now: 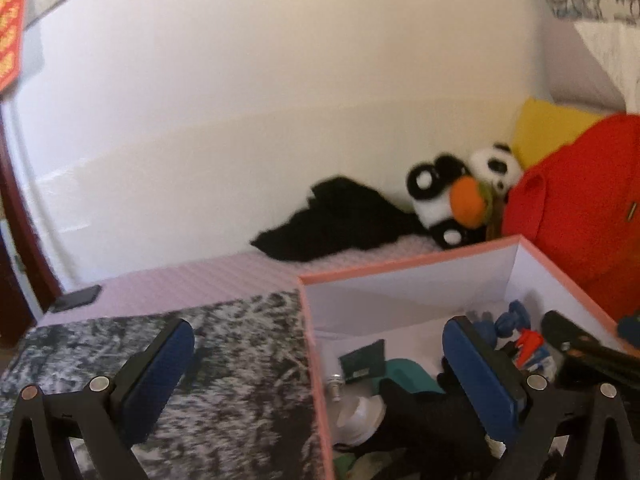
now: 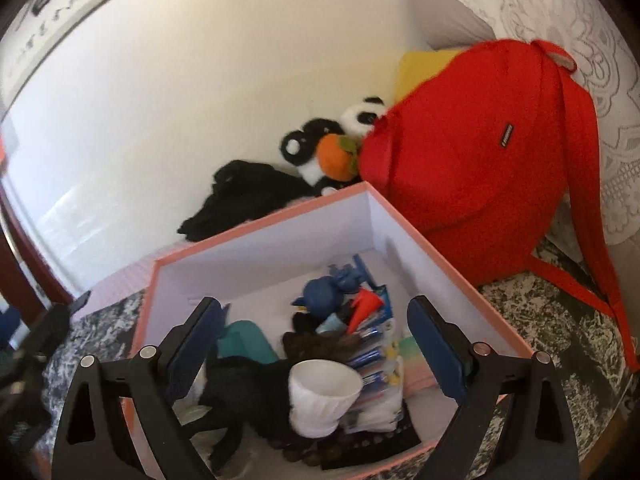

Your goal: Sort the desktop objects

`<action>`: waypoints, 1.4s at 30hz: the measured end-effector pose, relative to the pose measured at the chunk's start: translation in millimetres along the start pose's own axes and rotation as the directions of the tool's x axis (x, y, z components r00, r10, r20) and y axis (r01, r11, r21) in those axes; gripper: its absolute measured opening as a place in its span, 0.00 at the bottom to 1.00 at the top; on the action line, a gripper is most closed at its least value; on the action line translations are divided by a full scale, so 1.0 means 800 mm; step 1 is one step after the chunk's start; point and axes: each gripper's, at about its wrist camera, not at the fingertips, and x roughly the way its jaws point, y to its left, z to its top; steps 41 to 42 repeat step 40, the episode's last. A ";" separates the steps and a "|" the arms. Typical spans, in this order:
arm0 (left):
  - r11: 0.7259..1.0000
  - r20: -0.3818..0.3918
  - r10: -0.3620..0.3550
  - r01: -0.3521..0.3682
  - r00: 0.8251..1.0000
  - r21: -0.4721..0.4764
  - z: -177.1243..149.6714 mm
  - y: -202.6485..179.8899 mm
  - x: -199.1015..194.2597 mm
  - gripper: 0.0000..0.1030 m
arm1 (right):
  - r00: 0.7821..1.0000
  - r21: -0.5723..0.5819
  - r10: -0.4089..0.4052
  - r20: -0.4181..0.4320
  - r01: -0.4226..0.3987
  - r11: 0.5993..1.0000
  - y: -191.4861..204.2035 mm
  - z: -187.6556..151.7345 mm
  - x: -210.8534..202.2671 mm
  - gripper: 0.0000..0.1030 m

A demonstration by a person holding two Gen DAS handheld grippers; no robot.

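With both the left gripper and the right gripper released and empty over the box at frame centre, where the cup lies, lift clear without snagging its rim.

Matt cardboard box, red cloth backpack, fuzzy plush panda

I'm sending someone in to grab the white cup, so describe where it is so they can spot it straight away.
Find the pink-rimmed box in front of the red backpack. Inside it, at the near end of the pile, the white cup lies tipped on its side on a black fabric item. It is the only plain white, ribbed thing among dark and blue toys.
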 end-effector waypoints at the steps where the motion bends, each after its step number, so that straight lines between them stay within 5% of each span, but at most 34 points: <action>1: 1.000 0.013 0.016 -0.016 1.000 -0.004 0.000 0.007 -0.014 1.00 | 1.000 -0.010 0.018 0.012 -0.018 1.000 0.009 -0.002 -0.008 0.93; 6: 0.993 0.065 0.112 -0.110 0.992 -0.037 -0.014 0.050 -0.084 1.00 | 0.996 -0.073 0.082 0.041 -0.079 0.994 0.056 -0.015 -0.041 0.94; 19: 0.959 -0.024 0.229 -0.229 0.973 -0.168 -0.095 0.217 -0.171 1.00 | 0.980 -0.301 0.175 0.093 -0.140 0.943 0.238 -0.099 -0.172 1.00; 28: 0.930 -0.106 0.235 -0.256 0.966 -0.265 -0.145 0.297 -0.157 1.00 | 0.977 -0.404 0.205 0.062 -0.164 0.900 0.317 -0.159 -0.183 1.00; 35: 0.903 -0.141 0.325 -0.352 0.935 -0.249 -0.165 0.322 -0.131 0.99 | 0.980 -0.469 0.193 0.042 -0.151 0.870 0.352 -0.183 -0.157 1.00; 42: 0.906 -0.154 0.301 -0.333 0.941 -0.261 -0.172 0.336 -0.118 0.99 | 0.984 -0.477 0.177 -0.011 -0.160 0.864 0.359 -0.192 -0.130 1.00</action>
